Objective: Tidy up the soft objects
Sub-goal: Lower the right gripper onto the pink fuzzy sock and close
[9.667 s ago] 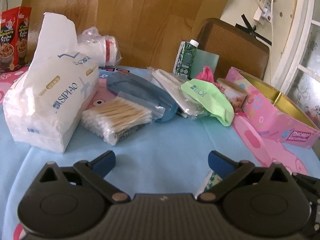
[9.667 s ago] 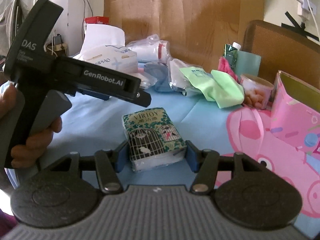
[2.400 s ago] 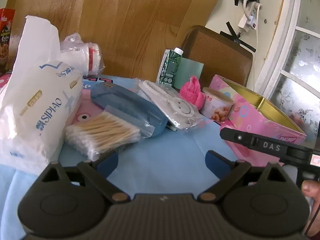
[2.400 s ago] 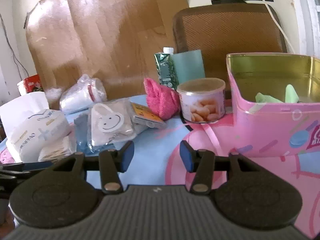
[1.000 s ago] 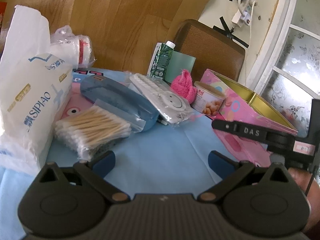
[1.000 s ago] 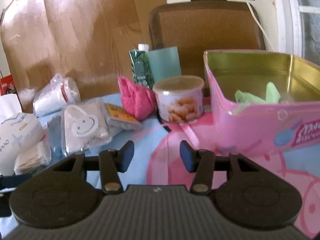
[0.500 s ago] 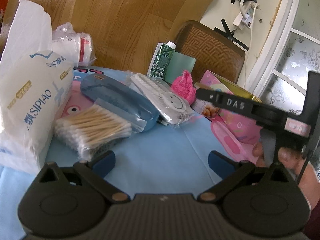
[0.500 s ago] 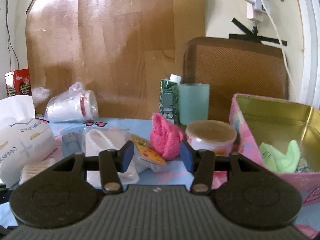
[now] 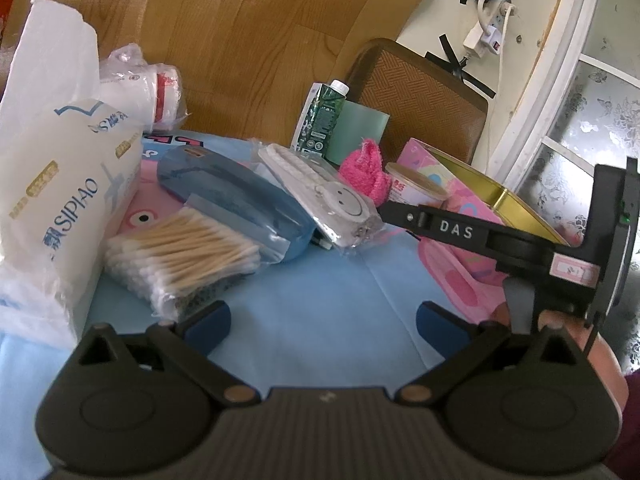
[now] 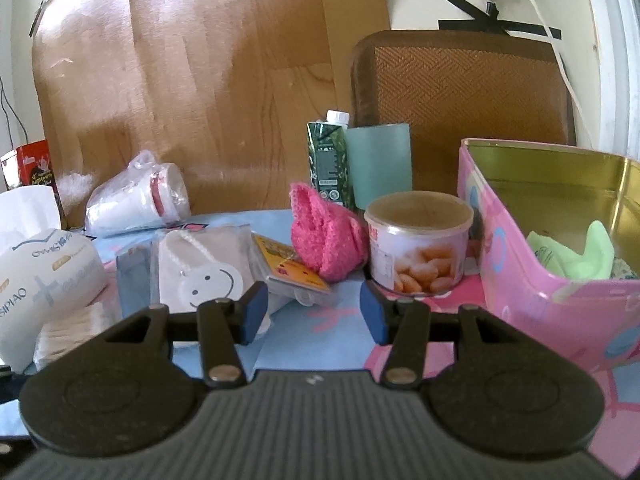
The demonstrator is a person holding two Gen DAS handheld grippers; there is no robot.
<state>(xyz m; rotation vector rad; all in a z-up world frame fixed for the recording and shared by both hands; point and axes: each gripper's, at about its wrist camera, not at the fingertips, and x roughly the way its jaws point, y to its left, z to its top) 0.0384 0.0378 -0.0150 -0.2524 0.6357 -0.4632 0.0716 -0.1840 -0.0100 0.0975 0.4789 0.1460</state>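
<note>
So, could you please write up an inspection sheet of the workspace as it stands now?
Surface: table under a blue and pink cartoon cloth.
Job's things: pink fuzzy cloth lies beside the can; green cloth sits in the pink tin.
Clutter: tissue pack, cotton swabs, smiley pouch, carton, bagged cups.
Grippers: left tongs and right tongs both open, holding nothing.
Cables: power strip and its cord taped to the wall.
Surroundings: wood board, chair back, window.
</note>
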